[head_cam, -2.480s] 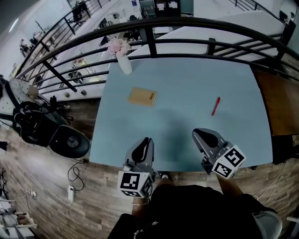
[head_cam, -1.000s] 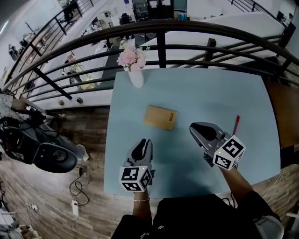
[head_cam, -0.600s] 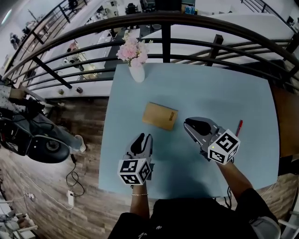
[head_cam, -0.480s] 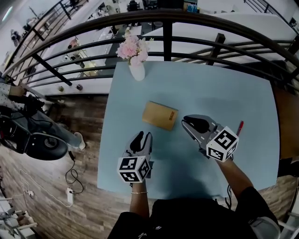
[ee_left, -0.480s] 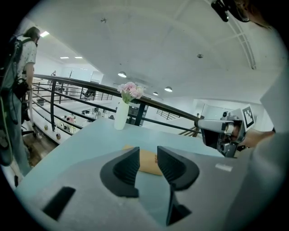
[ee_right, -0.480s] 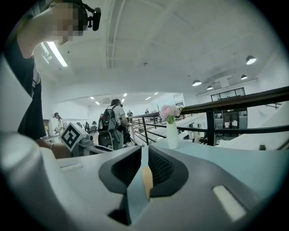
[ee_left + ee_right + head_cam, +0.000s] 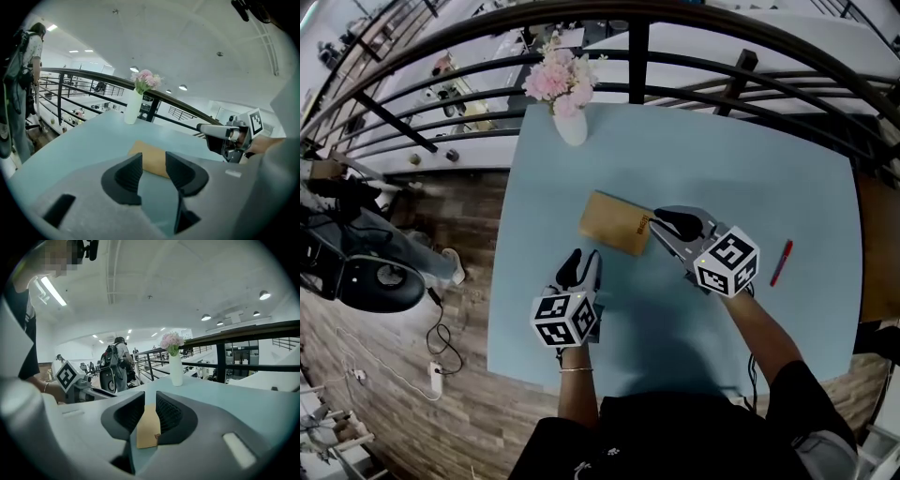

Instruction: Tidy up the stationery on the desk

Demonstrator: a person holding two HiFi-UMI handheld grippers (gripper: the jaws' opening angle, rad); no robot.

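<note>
A brown notebook (image 7: 615, 222) lies flat in the middle of the light blue desk (image 7: 741, 141). A red pen (image 7: 781, 262) lies near the desk's right edge. My right gripper (image 7: 656, 221) is open, its tips over the notebook's right edge. In the right gripper view the notebook (image 7: 149, 430) shows in the gap of the right gripper (image 7: 150, 404); I cannot tell whether they touch. My left gripper (image 7: 581, 258) is open and empty, just short of the notebook's near edge. The left gripper view shows the left gripper (image 7: 153, 161) with the notebook (image 7: 151, 158) beyond it.
A white vase with pink flowers (image 7: 567, 117) stands at the desk's far left corner. A black railing (image 7: 637, 56) runs behind the desk. The desk's left edge drops to a wooden floor with a chair (image 7: 356, 272) and cables.
My right gripper has moved left, away from the red pen, and its tips now reach the notebook's right edge. The left gripper has edged forward a little.
</note>
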